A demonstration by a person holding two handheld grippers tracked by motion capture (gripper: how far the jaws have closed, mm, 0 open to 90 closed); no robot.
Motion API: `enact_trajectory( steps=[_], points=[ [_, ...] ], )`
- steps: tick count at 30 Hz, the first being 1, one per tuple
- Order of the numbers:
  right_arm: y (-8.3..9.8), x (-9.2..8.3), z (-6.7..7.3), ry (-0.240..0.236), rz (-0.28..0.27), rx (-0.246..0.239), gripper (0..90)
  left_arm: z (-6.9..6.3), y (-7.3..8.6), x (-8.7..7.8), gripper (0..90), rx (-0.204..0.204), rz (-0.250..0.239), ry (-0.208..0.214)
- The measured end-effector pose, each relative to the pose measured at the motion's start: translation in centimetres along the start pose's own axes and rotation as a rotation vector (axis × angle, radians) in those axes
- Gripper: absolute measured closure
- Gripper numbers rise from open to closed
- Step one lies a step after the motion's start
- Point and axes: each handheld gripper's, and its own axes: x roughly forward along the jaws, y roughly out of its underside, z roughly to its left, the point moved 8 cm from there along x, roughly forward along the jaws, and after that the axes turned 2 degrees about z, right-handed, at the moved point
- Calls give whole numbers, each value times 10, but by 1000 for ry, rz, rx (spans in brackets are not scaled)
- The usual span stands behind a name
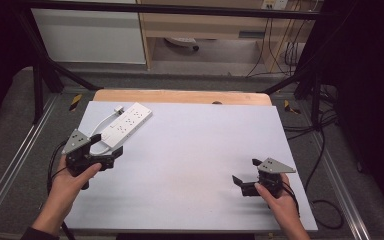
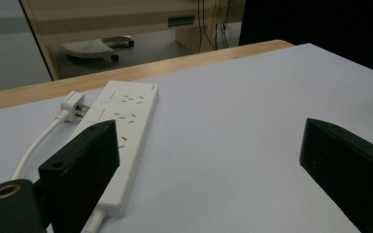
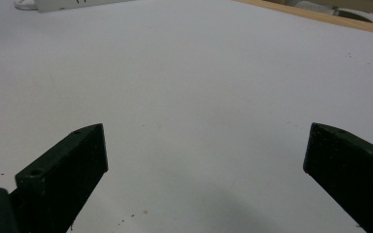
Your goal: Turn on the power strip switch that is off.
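Power strip (image 1: 127, 124) lies flat at the far-left part of the white table (image 1: 195, 150), slanted, its white plug (image 1: 119, 108) resting beside its far end, prongs toward the strip but not in a socket as far as the left gripper view shows. Cord (image 1: 100, 131) loops along its left side. Left gripper (image 1: 111, 155) sits at the strip's near end, jaws spread wide, holding nothing; whether it touches the strip can't be told. Right gripper (image 1: 245, 172) is well apart at the near right, jaws also spread, nothing between them. Judgement: barely started; strip not gripped, plug not picked up, everything still left to do.
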Motion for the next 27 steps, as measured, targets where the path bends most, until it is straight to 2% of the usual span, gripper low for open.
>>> enact_trajectory(
  steps=[14, 27],
  points=[
    [0, -5, -4, 10, -11, 13, 27, 15, -11, 20, 73, 0, 18, -27],
    [1, -6, -3, 14, -9, 7, 25, 34, -17, 30, 77, -36, -3, -70]
  ],
)
